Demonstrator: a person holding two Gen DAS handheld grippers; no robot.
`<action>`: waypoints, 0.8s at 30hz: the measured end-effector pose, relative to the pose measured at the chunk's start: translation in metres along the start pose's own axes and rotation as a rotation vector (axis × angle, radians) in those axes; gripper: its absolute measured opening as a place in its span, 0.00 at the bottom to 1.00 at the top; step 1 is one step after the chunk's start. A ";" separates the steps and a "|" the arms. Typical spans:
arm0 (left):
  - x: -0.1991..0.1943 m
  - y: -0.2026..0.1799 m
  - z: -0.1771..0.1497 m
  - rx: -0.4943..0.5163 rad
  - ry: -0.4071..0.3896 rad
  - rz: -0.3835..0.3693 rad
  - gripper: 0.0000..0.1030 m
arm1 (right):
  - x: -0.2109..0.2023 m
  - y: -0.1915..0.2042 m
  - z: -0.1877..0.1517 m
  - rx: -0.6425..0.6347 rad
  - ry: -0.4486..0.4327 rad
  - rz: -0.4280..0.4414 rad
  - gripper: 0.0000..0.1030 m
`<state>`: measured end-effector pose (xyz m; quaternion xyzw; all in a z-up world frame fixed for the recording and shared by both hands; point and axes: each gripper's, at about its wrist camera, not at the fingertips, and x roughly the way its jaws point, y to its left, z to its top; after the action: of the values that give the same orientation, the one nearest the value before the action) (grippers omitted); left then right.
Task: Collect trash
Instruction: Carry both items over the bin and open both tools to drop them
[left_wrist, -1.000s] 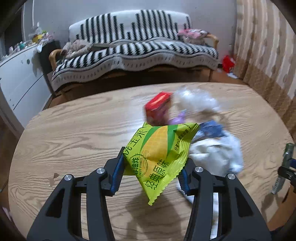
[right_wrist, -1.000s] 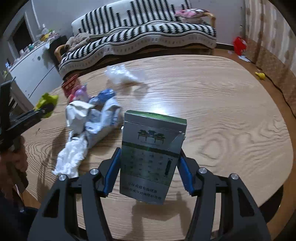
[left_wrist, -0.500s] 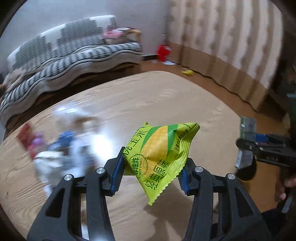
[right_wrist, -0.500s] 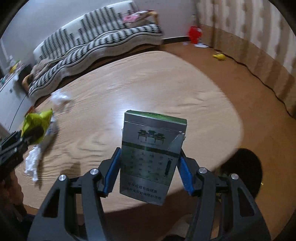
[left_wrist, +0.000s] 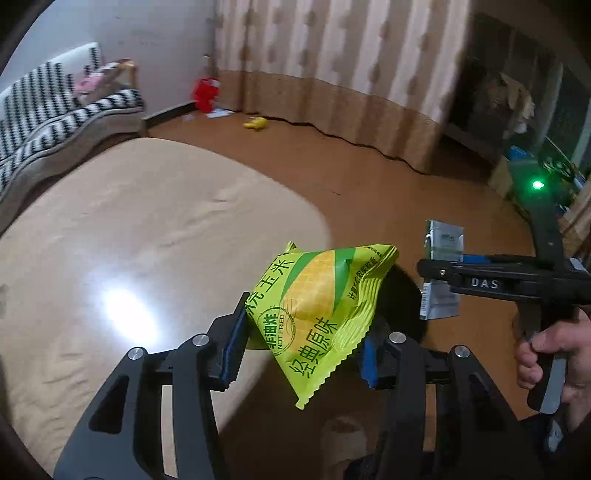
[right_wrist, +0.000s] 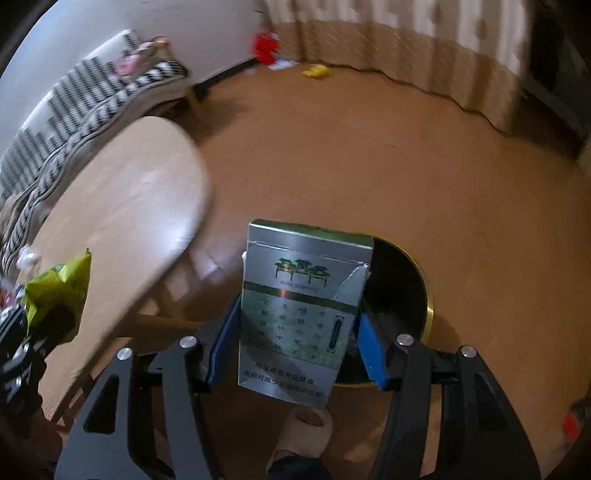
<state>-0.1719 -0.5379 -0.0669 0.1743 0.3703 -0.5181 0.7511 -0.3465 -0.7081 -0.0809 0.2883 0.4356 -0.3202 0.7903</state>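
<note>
While carrying two pieces at once, find the task partway through its drop-off leg. Read left gripper (left_wrist: 303, 350) as clamped on the wrapper (left_wrist: 317, 306): blue pads press both sides of the yellow-green bag, with its lower corner hanging free toward 6 o'clock. Read right gripper (right_wrist: 295, 347) likewise as closed on the box (right_wrist: 303, 306), a silver carton held upright between the pads, flap end at 12 o'clock. See neither piece released yet.

Locate bin (right_wrist: 428, 306) on the floor directly behind the box in the right wrist view, with its dark mouth and gold rim showing at 3 o'clock of the carton. Judge the box as over or nearly over the mouth; cannot tell exactly. In the left wrist view, catch only a dark patch of the bin behind the wrapper at 2 o'clock, so rate the wrapper as near the rim rather than above the middle.

Place table (left_wrist: 147, 221) at 9 to 10 o'clock, its near part bare. Spot a small white blur at its far end, 9 o'clock in the right wrist view; take this as likely leftover trash, though too smeared to name.

Count as done: both pieces lifted and carried clear of the table. Count as left: open both sets of jaws over the bin, then return for whatever sits at the far end.
</note>
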 end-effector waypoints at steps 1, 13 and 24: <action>0.007 -0.008 0.002 0.008 0.009 -0.009 0.48 | 0.006 -0.015 -0.001 0.023 0.019 -0.009 0.56; 0.073 -0.060 0.010 0.043 0.073 -0.085 0.48 | 0.030 -0.062 0.006 0.096 0.077 -0.022 0.56; 0.091 -0.058 0.017 0.022 0.084 -0.081 0.48 | 0.031 -0.057 0.006 0.100 0.072 -0.041 0.59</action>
<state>-0.2007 -0.6313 -0.1152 0.1889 0.4024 -0.5442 0.7115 -0.3735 -0.7565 -0.1150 0.3299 0.4530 -0.3472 0.7520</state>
